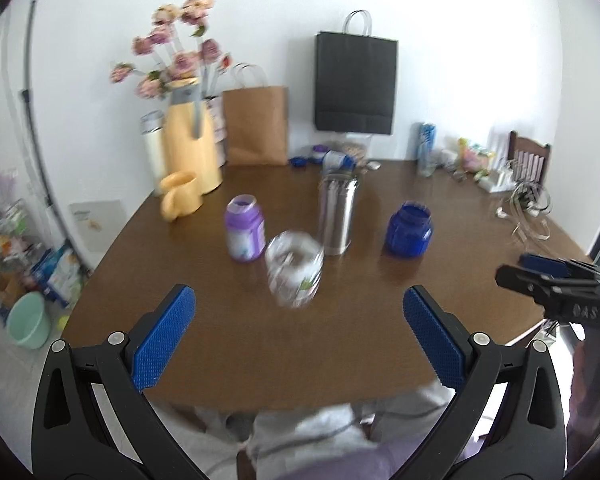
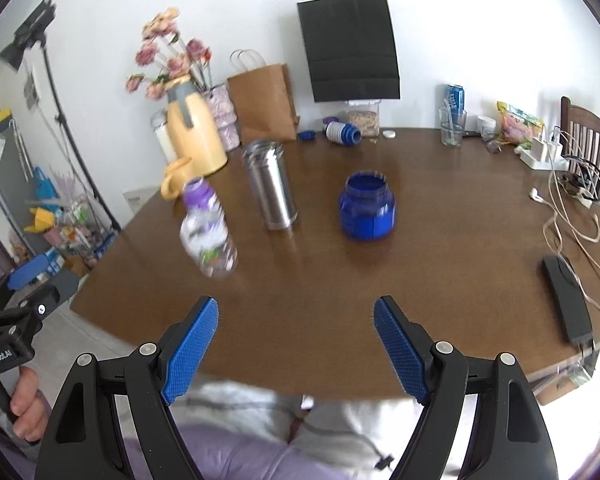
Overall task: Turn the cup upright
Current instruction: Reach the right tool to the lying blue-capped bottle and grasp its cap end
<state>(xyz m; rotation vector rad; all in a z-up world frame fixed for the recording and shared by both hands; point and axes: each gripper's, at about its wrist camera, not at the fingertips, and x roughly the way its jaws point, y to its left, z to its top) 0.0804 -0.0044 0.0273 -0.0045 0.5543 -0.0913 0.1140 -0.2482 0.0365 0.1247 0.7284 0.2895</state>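
Brown wooden table (image 2: pixel 340 280) against white wall (image 2: pixel 460 20), chair (image 2: pixel 588 128) beside

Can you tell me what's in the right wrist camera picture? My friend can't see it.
The right gripper is open, held over the near edge of a brown table. On the table stand a blurry clear glass cup, a purple jar behind it, a steel tumbler and a blue jar.

A steel tumbler (image 2: pixel 274 186), blue jar (image 2: pixel 367 206) and purple jar (image 1: pixel 244 227) stand on the brown counter (image 2: pixel 440 248); paper bags (image 2: pixel 350 46) lean at the wall.
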